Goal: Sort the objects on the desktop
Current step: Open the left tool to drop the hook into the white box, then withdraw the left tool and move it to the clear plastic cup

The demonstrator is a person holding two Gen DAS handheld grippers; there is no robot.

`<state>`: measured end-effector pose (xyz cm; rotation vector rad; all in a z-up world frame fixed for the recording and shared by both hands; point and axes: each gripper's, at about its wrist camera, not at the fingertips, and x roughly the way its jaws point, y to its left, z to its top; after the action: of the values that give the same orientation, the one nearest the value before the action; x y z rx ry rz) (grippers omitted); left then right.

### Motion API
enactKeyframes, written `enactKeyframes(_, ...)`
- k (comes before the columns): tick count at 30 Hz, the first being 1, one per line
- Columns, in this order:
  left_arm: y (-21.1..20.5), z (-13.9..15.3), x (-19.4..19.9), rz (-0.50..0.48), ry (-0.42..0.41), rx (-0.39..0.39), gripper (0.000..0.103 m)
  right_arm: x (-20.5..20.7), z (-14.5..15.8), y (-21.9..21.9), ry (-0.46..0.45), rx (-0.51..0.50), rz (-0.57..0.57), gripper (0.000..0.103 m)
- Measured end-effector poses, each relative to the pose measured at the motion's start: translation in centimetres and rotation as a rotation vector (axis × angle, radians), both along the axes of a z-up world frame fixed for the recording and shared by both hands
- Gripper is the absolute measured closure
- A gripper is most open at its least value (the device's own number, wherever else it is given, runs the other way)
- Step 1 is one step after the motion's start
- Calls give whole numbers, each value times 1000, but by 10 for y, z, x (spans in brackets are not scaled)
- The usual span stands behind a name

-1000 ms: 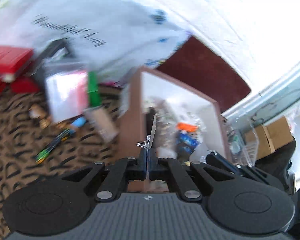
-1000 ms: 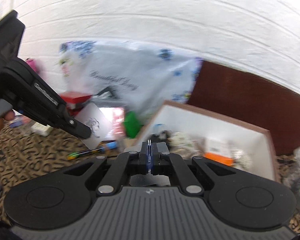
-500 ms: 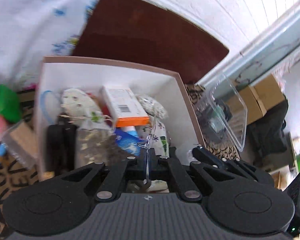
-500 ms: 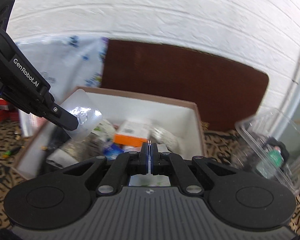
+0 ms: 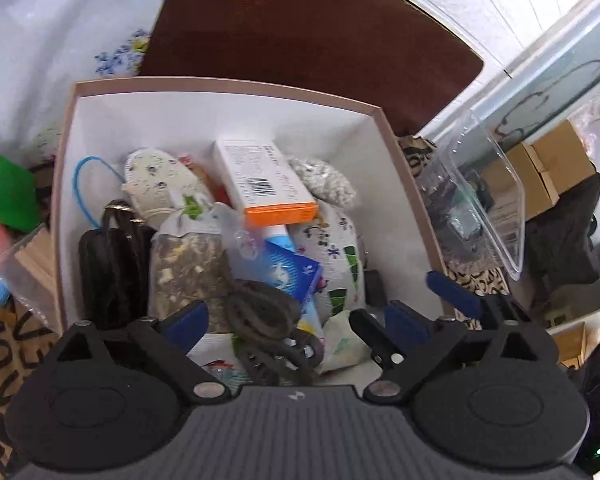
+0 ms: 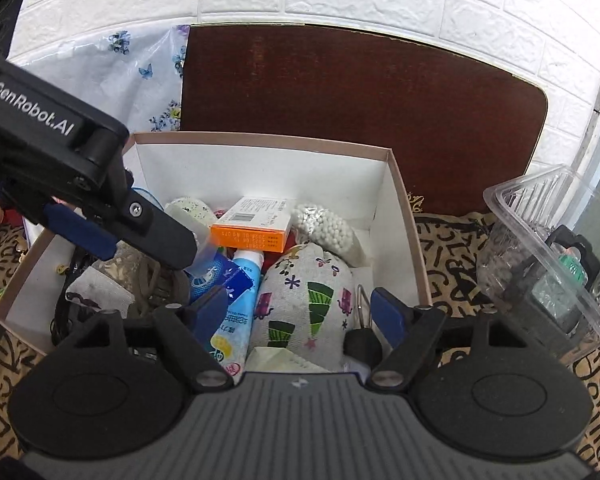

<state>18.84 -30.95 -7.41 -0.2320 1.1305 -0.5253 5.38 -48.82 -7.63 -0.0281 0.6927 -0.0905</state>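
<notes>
A white cardboard box (image 5: pixel 228 108) (image 6: pixel 260 156) holds several items: an orange-and-white carton (image 5: pixel 264 184) (image 6: pixel 252 224), a printed cloth pouch (image 6: pixel 308 292) (image 5: pixel 336 256), a bag of white beads (image 6: pixel 328 232), a blue packet (image 5: pixel 288 272) (image 6: pixel 216 272), a black pouch (image 5: pixel 112 264). My left gripper (image 5: pixel 296 316) is open and empty over the box; it shows in the right wrist view (image 6: pixel 140 236). A small clear plastic bag (image 6: pixel 206 254) lies at its fingertip on the blue packet. My right gripper (image 6: pixel 300 308) is open and empty above the cloth pouch.
A clear plastic container (image 5: pixel 480 204) (image 6: pixel 548 256) stands right of the box. A dark brown board (image 6: pixel 360 112) leans on the white brick wall behind. A floral plastic bag (image 5: pixel 60 40), a green object (image 5: pixel 8 196) and pens lie left on the patterned cloth.
Both grippers swung right to above the box and opened. The left one let go of the clear plastic bag, which now lies in the box.
</notes>
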Motion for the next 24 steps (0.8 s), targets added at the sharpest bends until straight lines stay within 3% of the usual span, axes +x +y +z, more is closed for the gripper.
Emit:
enactKeyframes(14,22,17,-20,46,-77,39,0,-7,14,22,-5,-15,25,12)
enactKeyframes(24,67,33,-56,115,-126,41,0,-17,36,67,-33,-21,131,10)
